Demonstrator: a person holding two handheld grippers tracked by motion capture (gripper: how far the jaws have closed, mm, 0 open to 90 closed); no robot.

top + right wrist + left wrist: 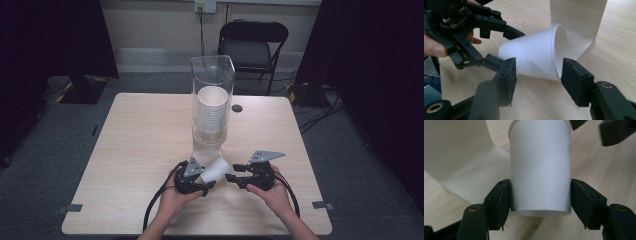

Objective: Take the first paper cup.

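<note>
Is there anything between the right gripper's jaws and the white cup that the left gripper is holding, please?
Nothing visible does. The left gripper clamps the white paper cup near its base, and the right gripper has its open jaws on either side of the cup's rim end, with only bare air between.

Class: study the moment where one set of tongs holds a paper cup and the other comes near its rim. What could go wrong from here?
1. The left tongs squeeze the thin white paper cup near its base; harder pressure could crush it.
2. The right tongs sit close to the rim and might dent it.
</note>
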